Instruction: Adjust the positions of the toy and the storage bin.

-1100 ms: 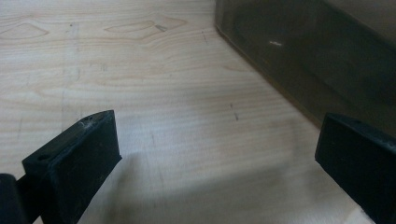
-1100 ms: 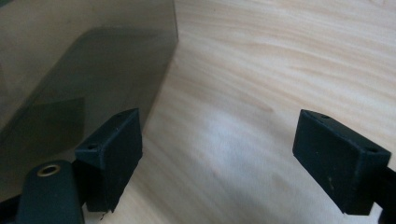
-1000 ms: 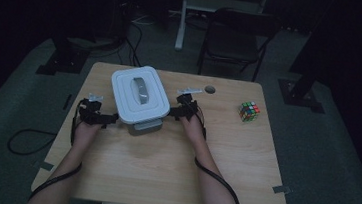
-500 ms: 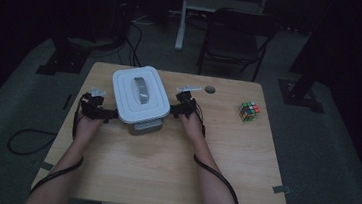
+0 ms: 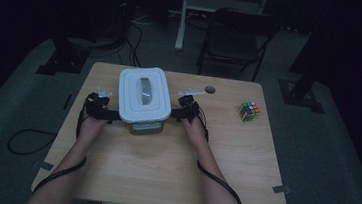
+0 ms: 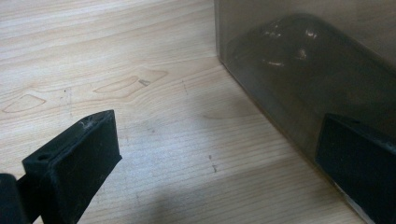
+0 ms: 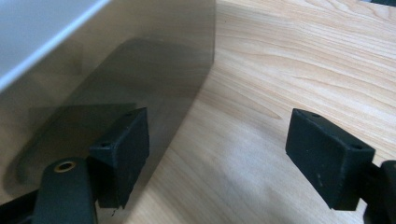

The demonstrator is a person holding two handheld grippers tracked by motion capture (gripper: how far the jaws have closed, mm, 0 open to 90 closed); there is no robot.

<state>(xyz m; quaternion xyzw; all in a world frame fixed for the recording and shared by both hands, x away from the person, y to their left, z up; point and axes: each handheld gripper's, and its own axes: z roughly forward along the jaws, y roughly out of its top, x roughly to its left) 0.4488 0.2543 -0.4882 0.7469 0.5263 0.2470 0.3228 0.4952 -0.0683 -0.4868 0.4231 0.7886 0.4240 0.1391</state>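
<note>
Near the table's (image 5: 161, 180) middle, the left gripper (image 5: 110, 114) and right gripper (image 5: 179, 113) flank a lidded box (image 5: 144, 98). Both are open beside its lower walls, gripping nothing; the right one's jaws have just been closing, with only bare wood between them. Far right lies a cube (image 5: 249, 111).

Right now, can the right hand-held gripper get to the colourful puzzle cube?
Probably yes: the right hand-held gripper sits beside the white-lidded plastic box, and bare wooden table lies between it and the colourful puzzle cube.
</note>
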